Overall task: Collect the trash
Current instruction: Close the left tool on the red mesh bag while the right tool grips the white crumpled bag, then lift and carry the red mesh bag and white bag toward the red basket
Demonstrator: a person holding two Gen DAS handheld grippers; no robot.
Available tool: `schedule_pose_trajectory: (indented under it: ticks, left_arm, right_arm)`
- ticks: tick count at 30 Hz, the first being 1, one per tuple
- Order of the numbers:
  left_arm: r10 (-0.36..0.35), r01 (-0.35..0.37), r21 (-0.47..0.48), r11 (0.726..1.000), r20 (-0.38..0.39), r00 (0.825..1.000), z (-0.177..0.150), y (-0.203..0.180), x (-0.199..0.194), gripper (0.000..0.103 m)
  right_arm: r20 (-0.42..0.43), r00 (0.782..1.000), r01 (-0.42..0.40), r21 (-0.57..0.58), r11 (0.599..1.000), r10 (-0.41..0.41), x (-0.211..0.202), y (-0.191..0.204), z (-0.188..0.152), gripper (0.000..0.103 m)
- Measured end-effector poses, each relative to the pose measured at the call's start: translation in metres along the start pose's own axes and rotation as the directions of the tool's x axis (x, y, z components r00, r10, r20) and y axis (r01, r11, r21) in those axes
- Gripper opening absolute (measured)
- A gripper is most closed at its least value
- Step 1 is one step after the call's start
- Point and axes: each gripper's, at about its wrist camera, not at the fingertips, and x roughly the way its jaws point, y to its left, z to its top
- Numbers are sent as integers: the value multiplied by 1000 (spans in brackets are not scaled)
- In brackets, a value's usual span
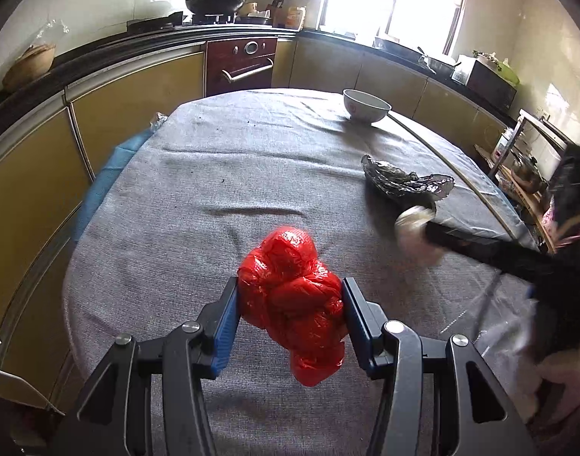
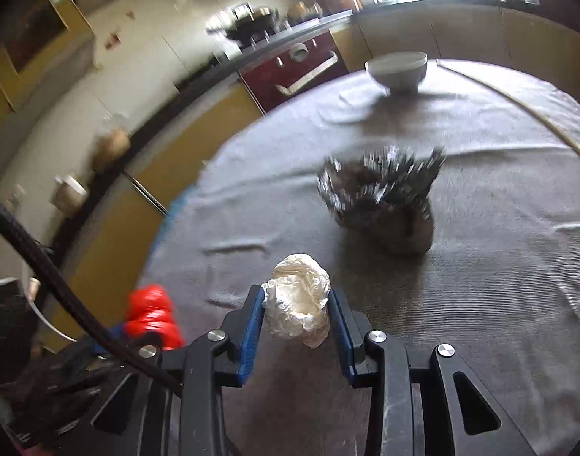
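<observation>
1. The left gripper (image 1: 290,296) is closed on a crumpled red plastic bag (image 1: 292,296). Both blue pads press its sides, and the bag bulges above and hangs below the fingers, so it seems lifted off the grey tablecloth (image 1: 214,174).
2. The right gripper (image 2: 297,313) is closed on a crumpled pale wad (image 2: 297,309), perhaps thin plastic or paper. It is pinched in its middle, which I think keeps such a light thing from slipping out.
3. One piece of trash is not collected yet: a crumpled piece of foil (image 2: 381,193) lies on the cloth beyond the right gripper, and the blur makes it hard to read there. In the left view, the foil (image 1: 406,180) is just beside the tip of the right gripper.
4. A white bowl (image 1: 366,105) stands upright at the far side of the table, well apart from the foil.
5. No bin shows in either view, so I cannot tell where the two held pieces should go.
</observation>
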Motion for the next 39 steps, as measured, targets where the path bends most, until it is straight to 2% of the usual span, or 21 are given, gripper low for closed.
schedule_pose_trajectory:
  ticks: [5,11,22,39]
  left_arm:
    - [-15,15,10,1000,0,1000,-3,-8,-5,54]
    - [-45,43,55,998,22,999,-6,-29,-20,54]
    - [-54,38,166,985,90,995,-15,-67,-56,54]
    - [-30,-10,281,960,140,990,-34,-108,-86,54]
  right_arm:
    - [134,991,-20,2,1000,19,-63,-3,4,37]
    - [256,966,37,-7,999,-34,-128,-4,-11,37]
    - [286,950,137,-21,990,-125,-174,-5,-66,37]
    - [343,925,171,4,985,-162,-223,-8,-104,37]
